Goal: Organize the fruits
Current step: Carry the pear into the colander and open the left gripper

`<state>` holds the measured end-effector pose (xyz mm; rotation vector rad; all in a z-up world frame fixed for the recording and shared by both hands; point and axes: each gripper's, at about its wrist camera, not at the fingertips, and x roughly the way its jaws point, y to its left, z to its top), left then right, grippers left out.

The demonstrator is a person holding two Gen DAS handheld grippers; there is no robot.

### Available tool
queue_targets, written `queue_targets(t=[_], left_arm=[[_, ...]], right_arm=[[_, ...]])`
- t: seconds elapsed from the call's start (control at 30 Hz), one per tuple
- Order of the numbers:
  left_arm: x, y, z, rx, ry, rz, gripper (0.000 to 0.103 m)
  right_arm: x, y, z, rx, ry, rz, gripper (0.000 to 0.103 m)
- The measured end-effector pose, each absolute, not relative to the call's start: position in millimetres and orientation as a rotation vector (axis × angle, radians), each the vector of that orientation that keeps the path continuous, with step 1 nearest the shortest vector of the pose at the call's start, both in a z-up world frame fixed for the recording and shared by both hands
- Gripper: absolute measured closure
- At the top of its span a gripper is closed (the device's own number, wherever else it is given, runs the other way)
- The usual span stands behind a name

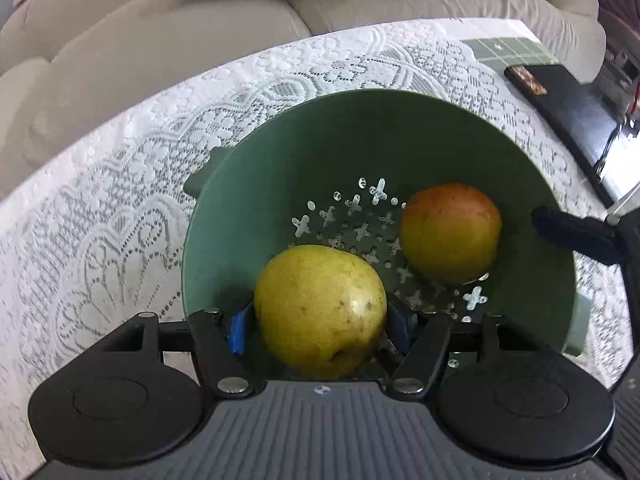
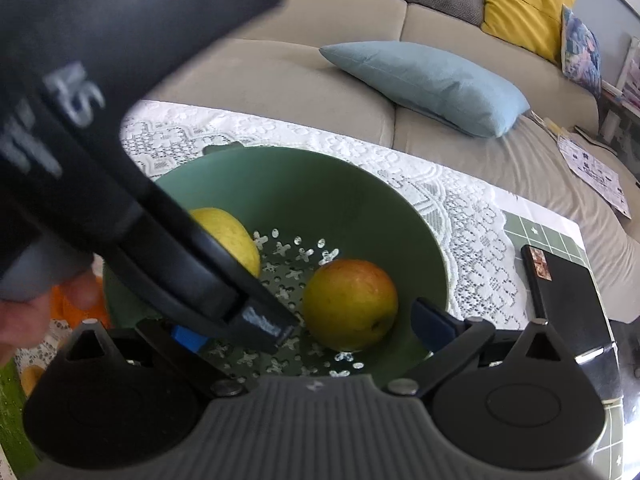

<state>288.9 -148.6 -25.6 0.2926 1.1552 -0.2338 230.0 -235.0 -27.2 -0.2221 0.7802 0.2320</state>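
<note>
Colander [image 1: 280, 140] rim ringing both fruits, bare perforated floor between — pears well apart

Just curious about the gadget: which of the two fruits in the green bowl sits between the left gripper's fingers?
The plain yellow fruit, between the left gripper's blue-padded fingers. The other fruit, orange-red on top, lies apart across the green bowl.

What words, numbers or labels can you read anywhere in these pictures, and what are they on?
None can be read for certain.
Pale marks on the left claw's dark body: blurred, perhaps "S" or "5".
Printed sheets on the sofa: too small.
Coloured label on the black box: too small and blurred.
Green colander, yellow fruit and orange-red fruit: no writing.
</note>
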Motion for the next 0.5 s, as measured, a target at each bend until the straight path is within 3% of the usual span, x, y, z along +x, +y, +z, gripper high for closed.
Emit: queue_targets(t=[0.13, 0.5], left_arm=[[286.3, -153.3, -24.3, 0.307, 1.132, -0.237, 0.021], [280.0, -130.2, -8.0, 0.154, 1.065, -0.221, 0.020]], right_arm=[[230.8, -237.3, -27.4, -0.196, 0.794, 0.242, 0.004], [227.8, -237.0, -23.3, -0.180, 0.790, 0.247, 0.004]])
